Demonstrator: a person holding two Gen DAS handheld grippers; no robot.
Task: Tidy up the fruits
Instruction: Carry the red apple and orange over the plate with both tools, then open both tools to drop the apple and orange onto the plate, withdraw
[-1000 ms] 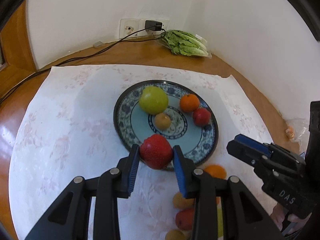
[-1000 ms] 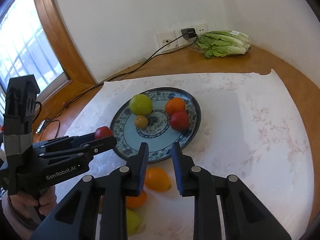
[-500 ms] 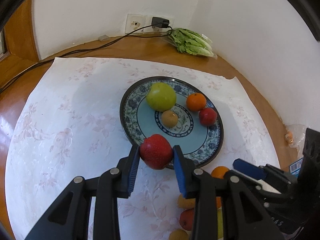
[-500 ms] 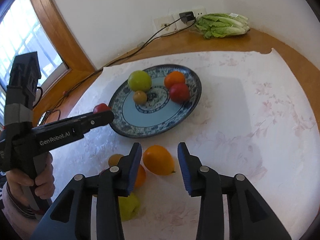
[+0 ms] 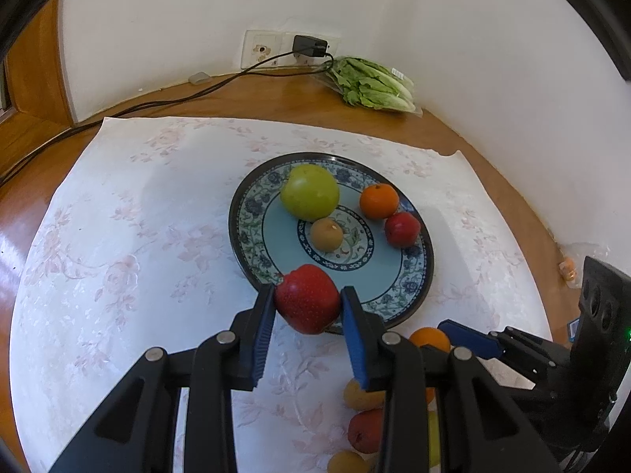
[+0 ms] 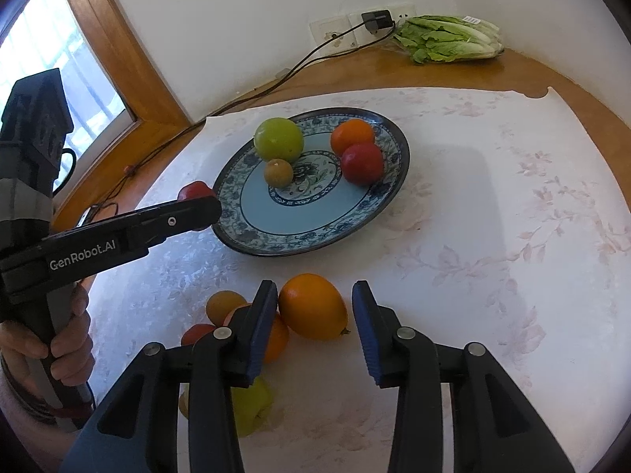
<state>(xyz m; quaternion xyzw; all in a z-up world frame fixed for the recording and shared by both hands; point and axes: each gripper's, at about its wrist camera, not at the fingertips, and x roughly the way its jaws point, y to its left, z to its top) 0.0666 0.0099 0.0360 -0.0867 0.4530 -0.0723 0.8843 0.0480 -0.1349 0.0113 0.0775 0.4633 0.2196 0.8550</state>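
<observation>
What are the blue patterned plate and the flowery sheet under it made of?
The plate looks like glazed ceramic: glossy, with a printed blue floral border. The sheet seems to be thin paper or plastic film, matte with faint pink flowers; its torn edge and slight wrinkles suggest that, though I can't tell which.

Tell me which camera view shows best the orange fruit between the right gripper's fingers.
The right wrist view: the orange fruit lies whole and unblocked on the cloth between the open right gripper fingers. In the left wrist view only its top peeks out behind the left gripper's finger.
</observation>
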